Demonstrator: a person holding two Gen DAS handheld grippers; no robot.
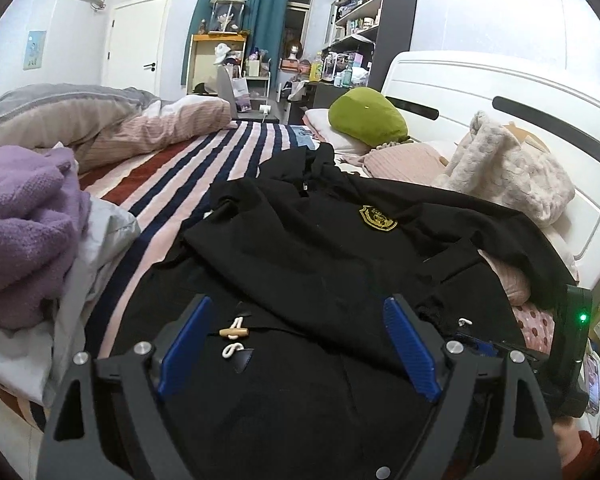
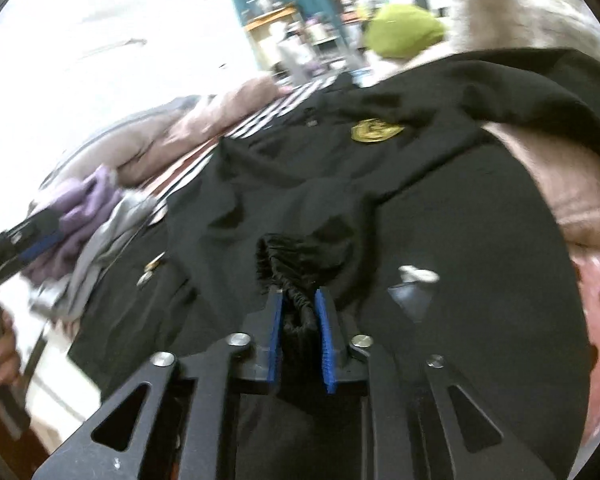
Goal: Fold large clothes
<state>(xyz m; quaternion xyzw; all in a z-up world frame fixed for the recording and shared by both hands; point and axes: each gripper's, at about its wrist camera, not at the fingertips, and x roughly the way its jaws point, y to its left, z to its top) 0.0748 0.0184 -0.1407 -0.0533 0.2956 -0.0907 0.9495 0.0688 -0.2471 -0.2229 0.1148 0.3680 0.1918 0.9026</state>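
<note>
A large black coat (image 1: 320,248) with a gold chest badge (image 1: 378,218) and a wooden toggle (image 1: 232,332) lies spread on the bed. My left gripper (image 1: 298,304) hovers low over its front, jaws wide open, with only flat cloth below them. In the right wrist view the coat (image 2: 480,220) fills the frame. My right gripper (image 2: 299,294) has a gathered, elastic black cuff (image 2: 292,256) bunched between its blue pads, which press on it from both sides. The left gripper (image 2: 32,236) shows at the left edge, held by a hand (image 2: 4,352).
The coat lies on a striped sheet (image 1: 172,176). A purple knit (image 1: 24,232) and grey cloth are piled at the left. A green plush (image 1: 366,118), pink pillows (image 1: 404,164) and a fluffy cream throw (image 1: 508,168) sit by the white headboard (image 1: 480,88).
</note>
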